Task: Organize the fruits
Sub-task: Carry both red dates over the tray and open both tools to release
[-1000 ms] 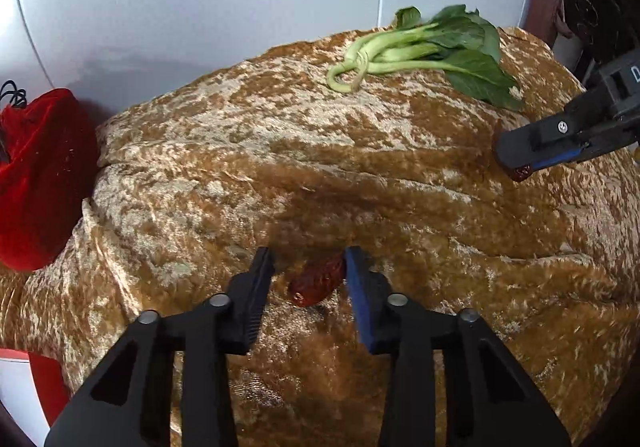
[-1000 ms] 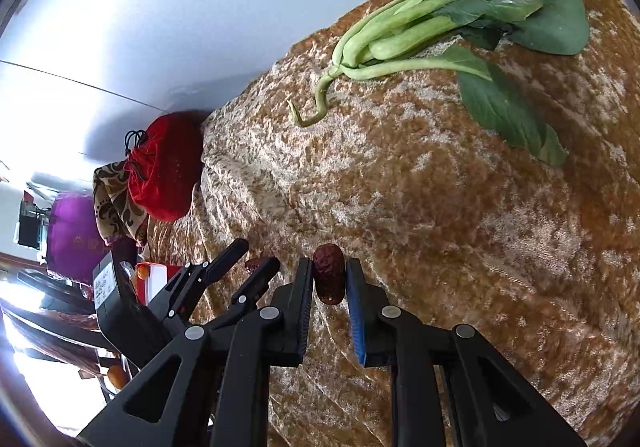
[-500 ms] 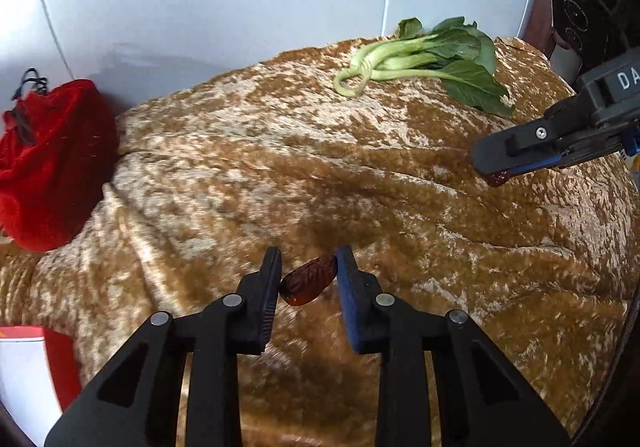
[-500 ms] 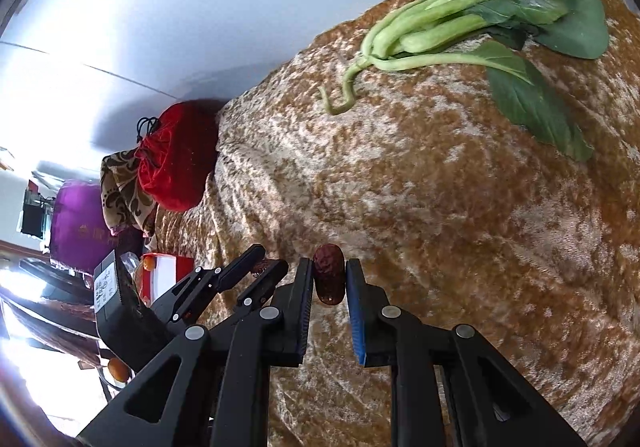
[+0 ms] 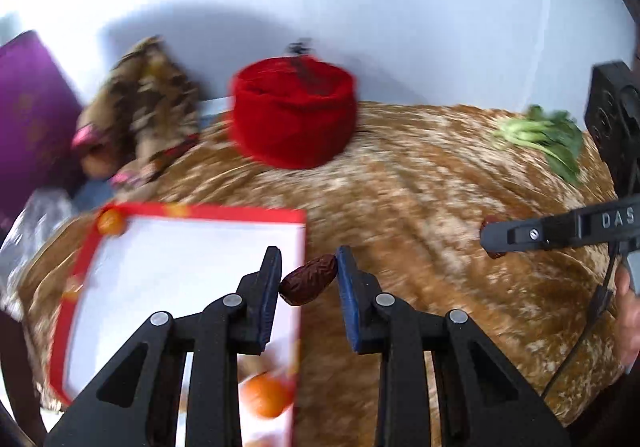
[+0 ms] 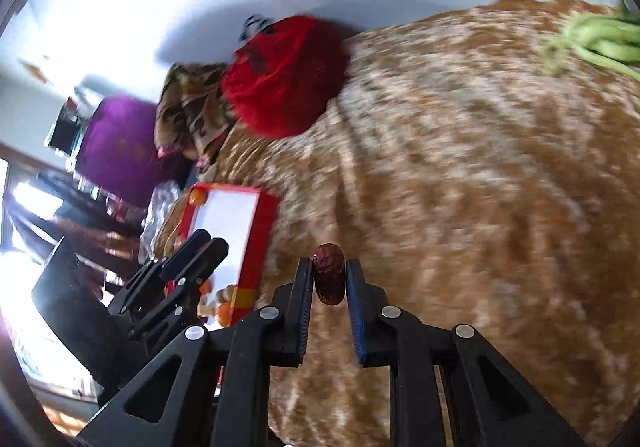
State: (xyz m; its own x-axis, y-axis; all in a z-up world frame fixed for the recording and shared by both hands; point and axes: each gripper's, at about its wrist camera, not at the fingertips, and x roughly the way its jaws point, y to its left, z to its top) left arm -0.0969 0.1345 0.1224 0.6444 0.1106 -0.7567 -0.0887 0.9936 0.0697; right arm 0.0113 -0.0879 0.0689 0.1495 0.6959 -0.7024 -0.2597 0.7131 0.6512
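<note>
Wrinkled red dates [image 5: 308,279] [image 6: 329,279] sit pinched between both padded tongs.

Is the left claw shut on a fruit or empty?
Shut on a fruit: the left claw pinches a wrinkled red date between both pads, lifted off the cloth.

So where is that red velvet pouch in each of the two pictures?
Left wrist view: the red pouch sits at upper centre, against the white wall.
Right wrist view: the red pouch is upper left of centre, tilted.
Shared landmark: the red-bordered white box, nearer the camera, down and left of it.
</note>
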